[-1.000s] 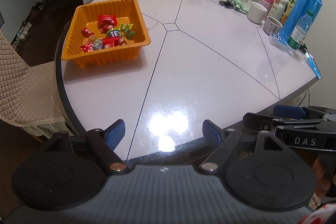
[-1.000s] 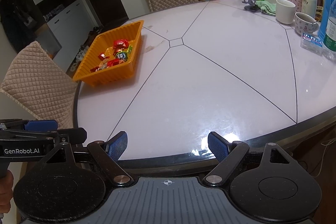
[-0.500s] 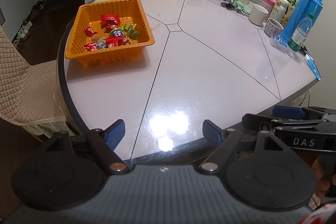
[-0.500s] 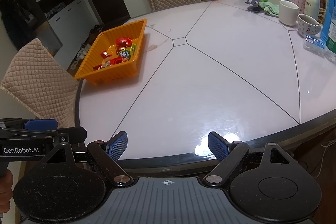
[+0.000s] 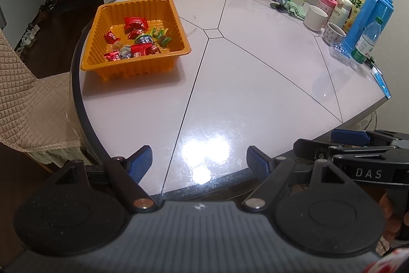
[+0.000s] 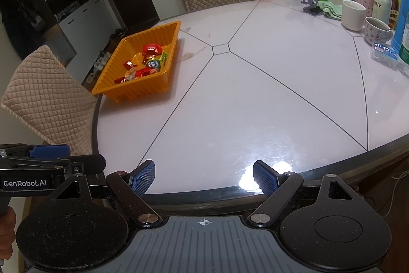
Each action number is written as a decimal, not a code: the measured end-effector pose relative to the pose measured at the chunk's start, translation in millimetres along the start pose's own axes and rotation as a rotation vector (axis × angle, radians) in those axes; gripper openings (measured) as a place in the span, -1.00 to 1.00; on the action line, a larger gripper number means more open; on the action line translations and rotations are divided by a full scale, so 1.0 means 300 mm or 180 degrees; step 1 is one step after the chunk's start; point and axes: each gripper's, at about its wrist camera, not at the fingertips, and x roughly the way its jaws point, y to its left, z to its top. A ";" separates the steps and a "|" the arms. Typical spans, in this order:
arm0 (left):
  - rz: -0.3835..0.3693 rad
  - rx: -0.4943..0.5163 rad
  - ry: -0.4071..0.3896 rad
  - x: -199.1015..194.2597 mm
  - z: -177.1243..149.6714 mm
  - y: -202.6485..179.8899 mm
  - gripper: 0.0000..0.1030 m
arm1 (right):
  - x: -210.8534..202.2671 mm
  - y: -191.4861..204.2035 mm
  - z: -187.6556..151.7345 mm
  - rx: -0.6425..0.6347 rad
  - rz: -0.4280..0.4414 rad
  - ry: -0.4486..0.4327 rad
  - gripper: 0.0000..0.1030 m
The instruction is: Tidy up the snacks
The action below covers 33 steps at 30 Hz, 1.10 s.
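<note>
Already, in the left wrist view, the orange tray (image 5: 135, 53) sits a little lower and nearer than a second ago, with the wrapped snacks (image 5: 135, 41) loose inside it on the far left of the table (image 5: 255, 83). The left gripper (image 5: 199, 161) hangs over the near table edge, fingers apart, nothing between them.

From the right wrist view the framing has drifted slightly too; the tray (image 6: 143, 63) is well apart from the right gripper (image 6: 204, 177), whose fingers also stand apart and empty. With no snack outside the tray, sorting looks finished, or else not yet begun
</note>
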 end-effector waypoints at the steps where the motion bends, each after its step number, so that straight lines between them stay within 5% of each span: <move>1: -0.0002 -0.0001 0.0001 0.000 0.000 0.002 0.54 | 0.001 0.001 0.000 0.0001 0.0000 0.0002 0.62; 33: -0.0010 0.0000 0.0006 0.003 0.005 0.015 0.54 | 0.015 0.017 -0.001 0.0006 -0.0009 0.0017 0.62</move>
